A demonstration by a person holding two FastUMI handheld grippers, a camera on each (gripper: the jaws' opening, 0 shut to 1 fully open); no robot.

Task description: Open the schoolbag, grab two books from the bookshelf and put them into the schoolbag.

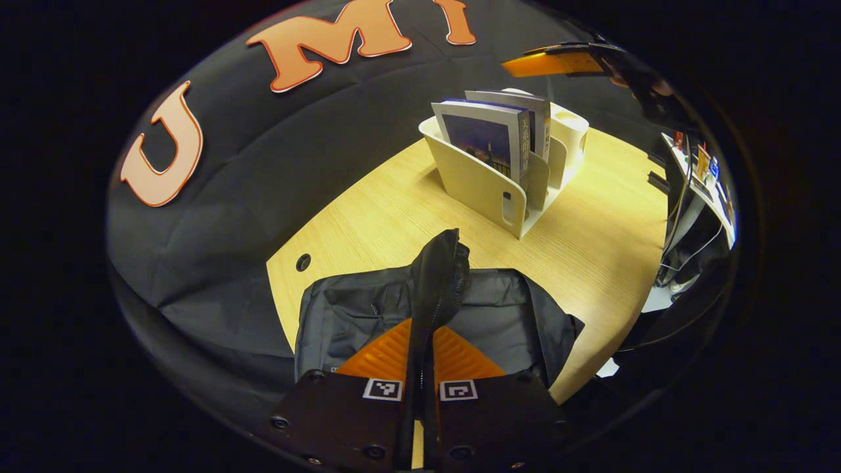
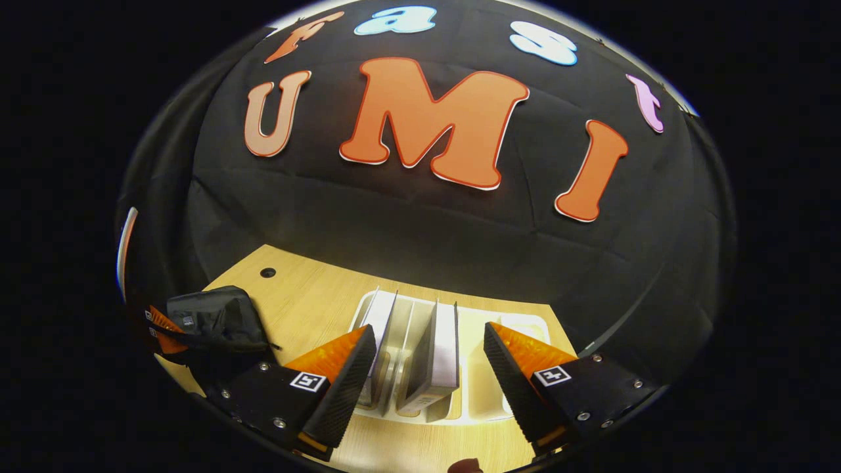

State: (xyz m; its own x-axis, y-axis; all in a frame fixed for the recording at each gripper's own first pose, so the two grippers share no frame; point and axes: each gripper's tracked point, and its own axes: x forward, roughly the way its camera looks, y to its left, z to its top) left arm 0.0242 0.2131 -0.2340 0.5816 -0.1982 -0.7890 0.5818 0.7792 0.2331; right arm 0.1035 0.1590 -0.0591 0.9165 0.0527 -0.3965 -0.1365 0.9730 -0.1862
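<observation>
Our left claw (image 1: pixel 420 355) pinches the schoolbag's (image 1: pixel 506 315) raised flap (image 1: pixel 439 276), presumably holding it open, while our right claw (image 2: pixel 426 368) hangs wide open and empty over the books (image 2: pixel 441 348) upright in the bookshelf (image 2: pixel 519 328) on the surface (image 2: pixel 309 295).

- left gripper (image 1: pixel 424 355) sits low with its two fingers pinched nearly together, a strip of dark fabric clamped between them (pads pressing it from both sides)
- in the right gripper view that same gripper shows small at the far left edge (image 2: pixel 159 330), pointing inward
- right gripper (image 2: pixel 427 368) has its jaws spread wide, fingers well apart and touching nothing, angled downward
- from the left gripper view it hangs high at the upper right (image 1: pixel 558 62), with a bit of the hand (image 1: pixel 647 89) holding it behind
</observation>
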